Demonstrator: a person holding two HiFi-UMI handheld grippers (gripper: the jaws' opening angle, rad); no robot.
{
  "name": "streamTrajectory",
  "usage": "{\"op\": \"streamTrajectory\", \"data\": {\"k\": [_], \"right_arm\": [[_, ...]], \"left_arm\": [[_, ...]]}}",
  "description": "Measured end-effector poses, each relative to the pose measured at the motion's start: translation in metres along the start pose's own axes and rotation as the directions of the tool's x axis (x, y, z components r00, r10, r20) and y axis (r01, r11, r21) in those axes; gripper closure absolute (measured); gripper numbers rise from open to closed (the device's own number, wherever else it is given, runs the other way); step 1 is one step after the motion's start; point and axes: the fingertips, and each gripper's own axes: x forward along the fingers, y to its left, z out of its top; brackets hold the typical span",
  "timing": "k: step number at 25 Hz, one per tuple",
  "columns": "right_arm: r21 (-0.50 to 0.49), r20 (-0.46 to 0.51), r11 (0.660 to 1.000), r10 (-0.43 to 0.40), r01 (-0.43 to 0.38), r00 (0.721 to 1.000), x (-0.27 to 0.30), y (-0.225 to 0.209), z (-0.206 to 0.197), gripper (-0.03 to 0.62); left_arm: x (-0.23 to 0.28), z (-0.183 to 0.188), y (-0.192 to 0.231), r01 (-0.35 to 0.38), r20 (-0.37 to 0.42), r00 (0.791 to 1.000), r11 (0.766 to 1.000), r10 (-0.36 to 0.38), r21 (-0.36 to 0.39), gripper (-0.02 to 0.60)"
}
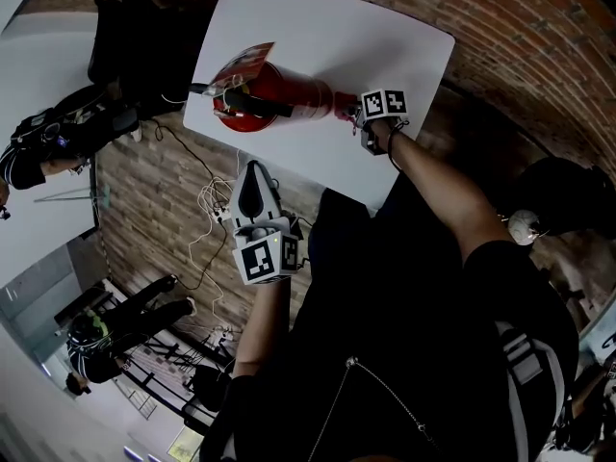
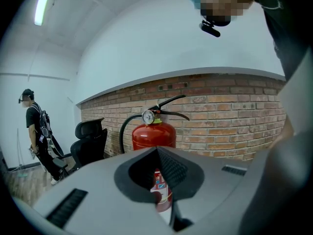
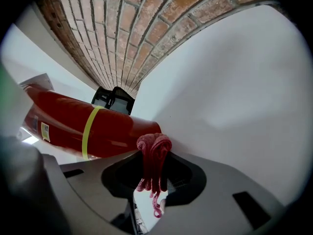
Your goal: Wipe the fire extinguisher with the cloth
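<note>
A red fire extinguisher (image 1: 279,92) with black handle, hose and gauge stands on the white table (image 1: 385,37). My right gripper (image 1: 356,116) is at its lower body, shut on a dark red cloth (image 3: 153,153); the bunched cloth presses against the red cylinder (image 3: 98,126) past its yellow band. My left gripper (image 1: 253,179) hangs off the table's near edge, apart from the extinguisher. In the left gripper view the extinguisher (image 2: 153,133) stands ahead beyond the left gripper (image 2: 159,153), whose jaws meet with nothing between them.
A black office chair (image 1: 135,37) stands by the table's far left side, also the chair (image 2: 90,138) in the left gripper view. A brick wall (image 2: 234,116) runs behind. White cables (image 1: 207,200) lie on the floor. A person (image 2: 36,131) stands at left.
</note>
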Motion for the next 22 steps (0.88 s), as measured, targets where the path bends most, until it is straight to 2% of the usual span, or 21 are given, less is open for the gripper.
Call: {"op": "streamTrajectory", "data": {"k": [6, 11, 18, 22], "right_arm": [[0.020, 0.086, 0.999, -0.032, 0.031, 0.996, 0.011, -0.004, 0.003, 0.480], [0.033, 0.094, 0.998, -0.047, 0.044, 0.994, 0.016, -0.001, 0.002, 0.480], [0.062, 0.067, 0.998, 0.000, -0.005, 0.998, 0.014, 0.009, 0.000, 0.480], [0.081, 0.075, 0.996, 0.031, -0.037, 0.997, 0.008, 0.018, -0.002, 0.480]], "left_arm": [[0.003, -0.007, -0.003, 0.009, -0.016, 1.000, 1.000, -0.009, -0.005, 0.572], [0.001, -0.010, -0.003, 0.011, -0.022, 1.000, 1.000, -0.012, -0.009, 0.572], [-0.001, -0.007, -0.003, 0.018, -0.022, 1.000, 1.000, -0.018, -0.022, 0.572], [-0.002, -0.004, -0.003, 0.030, 0.012, 0.999, 0.999, -0.030, -0.011, 0.572]]}}
